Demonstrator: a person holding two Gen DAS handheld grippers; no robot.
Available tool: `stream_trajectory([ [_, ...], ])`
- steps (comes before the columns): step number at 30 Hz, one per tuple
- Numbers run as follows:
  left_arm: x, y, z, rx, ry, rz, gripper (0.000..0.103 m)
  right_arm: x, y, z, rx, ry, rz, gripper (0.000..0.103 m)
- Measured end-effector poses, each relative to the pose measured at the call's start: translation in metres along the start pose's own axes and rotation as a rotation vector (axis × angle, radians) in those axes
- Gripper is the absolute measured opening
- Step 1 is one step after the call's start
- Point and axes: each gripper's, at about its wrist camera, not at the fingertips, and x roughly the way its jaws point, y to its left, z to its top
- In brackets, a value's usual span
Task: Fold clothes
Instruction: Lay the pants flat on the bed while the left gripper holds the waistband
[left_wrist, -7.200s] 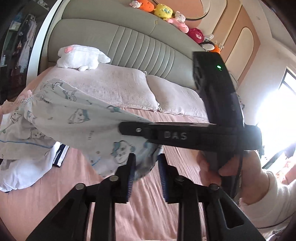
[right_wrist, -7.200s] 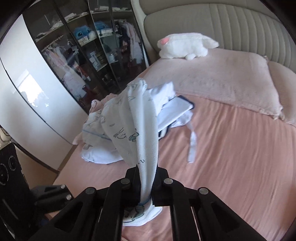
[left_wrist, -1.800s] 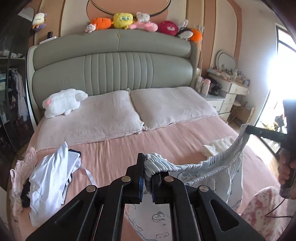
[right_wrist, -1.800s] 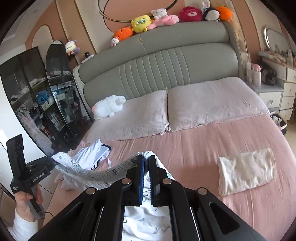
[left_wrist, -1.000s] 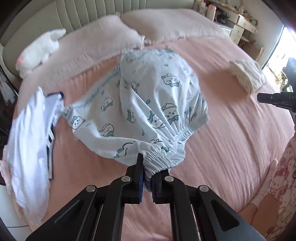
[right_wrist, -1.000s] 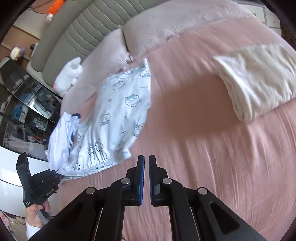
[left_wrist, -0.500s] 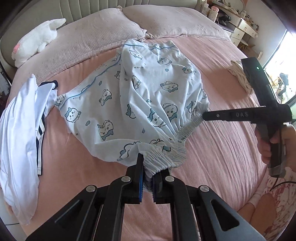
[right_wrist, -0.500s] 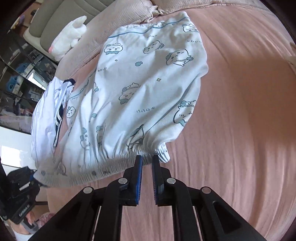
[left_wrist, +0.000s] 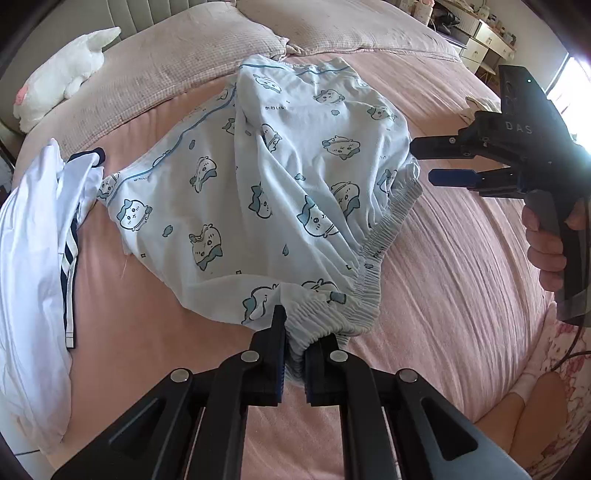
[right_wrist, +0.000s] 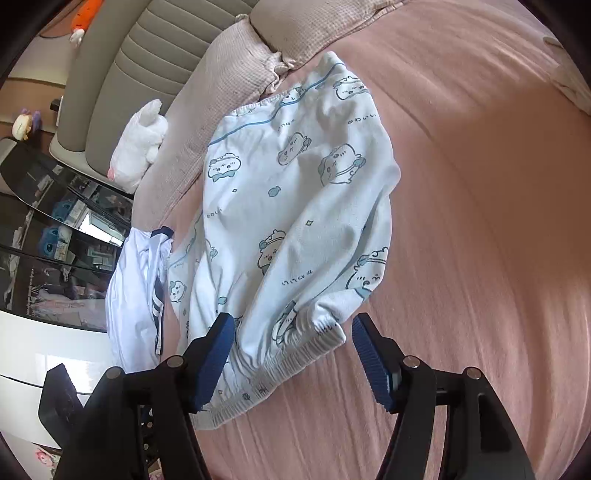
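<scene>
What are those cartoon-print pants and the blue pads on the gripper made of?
The pants look like thin, soft cotton-type cloth: matte, draping in wrinkles, with a gathered elastic waistband. The right gripper has pads that seem to be ribbed blue rubber or plastic; I can't tell which.

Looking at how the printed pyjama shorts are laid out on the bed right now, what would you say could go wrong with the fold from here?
The left gripper pinches a bunched waistband of the printed shorts, so any pull may drag the spread cloth and deepen its wrinkles. The right gripper is open around the other waistband corner; it might close on one layer only. The white garment touches the shorts' left edge and could get caught in the fold.
</scene>
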Motion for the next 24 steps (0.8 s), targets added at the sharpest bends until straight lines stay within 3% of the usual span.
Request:
stream_trajectory([
  [2, 0.003, -0.001, 0.0, 0.006, 0.009, 0.005, 0.006, 0.019, 0.0, -0.001, -0.01, 0.073, -0.001, 0.061],
  [3, 0.004, -0.001, -0.001, 0.012, 0.009, 0.007, 0.006, 0.022, 0.004, -0.004, -0.043, 0.087, -0.017, 0.041],
  [4, 0.004, -0.001, -0.001, 0.019, 0.008, 0.008, 0.006, 0.025, 0.007, -0.008, -0.076, 0.101, -0.033, 0.029],
  [5, 0.004, 0.0, -0.002, 0.026, 0.002, 0.009, 0.006, 0.028, 0.011, -0.011, -0.108, 0.115, -0.05, 0.009],
  [6, 0.002, -0.001, -0.001, 0.034, -0.005, 0.01, 0.006, 0.031, 0.014, -0.014, -0.141, 0.129, -0.066, 0.005],
  [12, -0.009, -0.009, 0.003, 0.087, -0.047, 0.015, 0.006, -0.027, 0.023, -0.007, -0.216, -0.018, -0.132, 0.005],
  [17, -0.013, -0.02, 0.002, 0.156, -0.054, 0.033, 0.006, -0.065, 0.03, -0.02, -0.16, 0.04, -0.084, 0.005],
  [24, -0.01, -0.031, -0.012, 0.265, 0.002, -0.002, 0.006, -0.097, -0.008, -0.069, -0.01, 0.084, -0.108, 0.005],
])
